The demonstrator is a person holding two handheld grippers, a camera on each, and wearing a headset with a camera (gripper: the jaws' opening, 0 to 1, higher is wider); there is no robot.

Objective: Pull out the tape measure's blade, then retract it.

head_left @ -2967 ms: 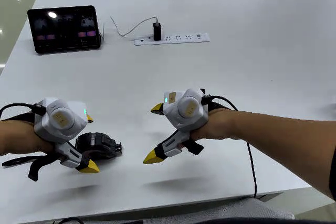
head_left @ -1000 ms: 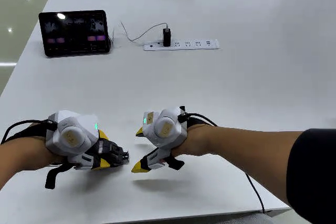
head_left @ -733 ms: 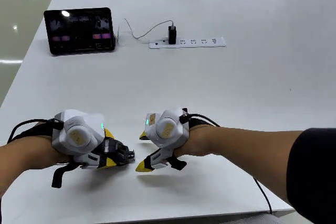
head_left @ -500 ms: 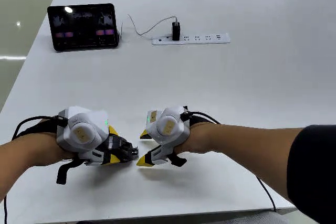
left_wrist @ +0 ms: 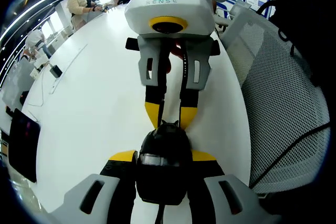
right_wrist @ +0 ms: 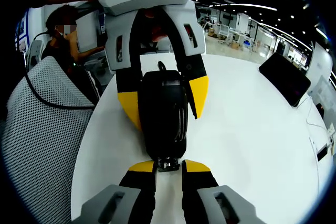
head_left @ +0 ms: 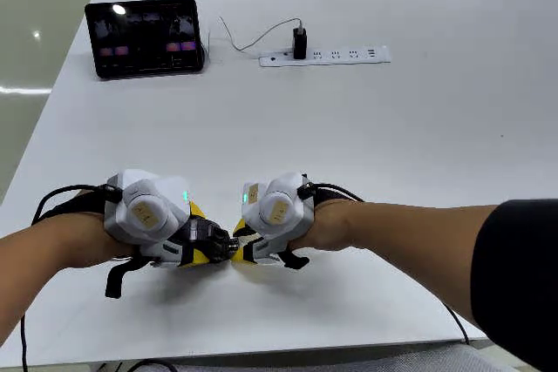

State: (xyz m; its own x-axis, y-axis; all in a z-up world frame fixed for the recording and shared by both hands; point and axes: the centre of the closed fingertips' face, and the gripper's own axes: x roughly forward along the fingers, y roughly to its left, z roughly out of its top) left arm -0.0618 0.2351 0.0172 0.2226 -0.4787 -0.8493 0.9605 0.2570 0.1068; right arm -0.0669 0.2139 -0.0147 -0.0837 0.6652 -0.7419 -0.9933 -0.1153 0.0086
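My left gripper (left_wrist: 164, 157) clamps the tape measure (left_wrist: 164, 177). My right gripper (right_wrist: 169, 167) nearly closes around its hook (left_wrist: 168, 125), grip unclear. Blade not yet pulled.

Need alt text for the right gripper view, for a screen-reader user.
A black tape measure is clamped at its case by the left claw, which reaches in from the top, over a white table. The right claw brackets the blade end at the bottom; contact is unclear. A dark tablet sits at right.

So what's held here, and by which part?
The left tongs clamp the tape measure by its black case's sides. The right tongs sit around its end hook; a pinch can't be confirmed.
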